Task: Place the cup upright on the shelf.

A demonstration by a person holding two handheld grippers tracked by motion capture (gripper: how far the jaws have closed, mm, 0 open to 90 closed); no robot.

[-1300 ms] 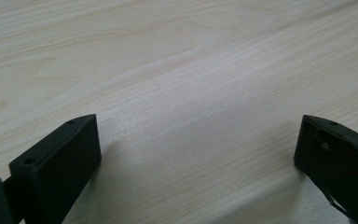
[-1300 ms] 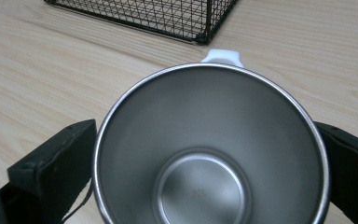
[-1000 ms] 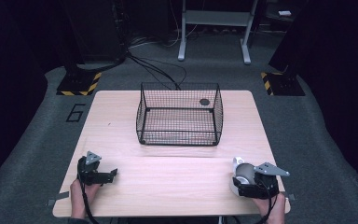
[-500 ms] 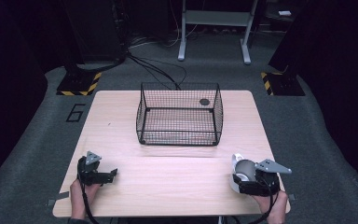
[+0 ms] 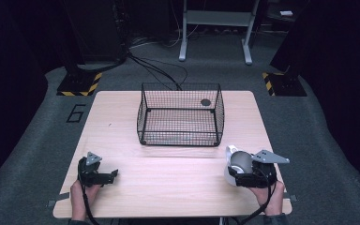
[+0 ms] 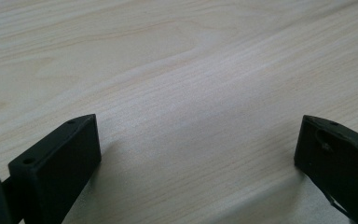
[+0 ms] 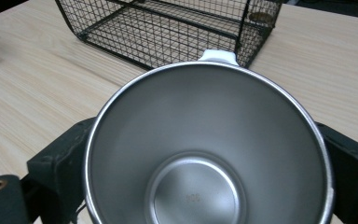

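Right gripper [image 5: 243,176] low at table's [image 5: 178,187] near right edge, jaws clamping steel cup [image 7: 205,154] sideways, mouth toward camera, near wire basket [image 5: 180,117]. Left gripper [image 5: 110,176] spread wide, empty, resting near left.

A steel cup [image 7: 207,144] sits clamped between the right gripper [image 7: 205,163]'s black jaws, its open mouth facing the camera. Beyond it a black wire basket [image 7: 168,28] stands on the pale wooden bench [image 7: 37,88].
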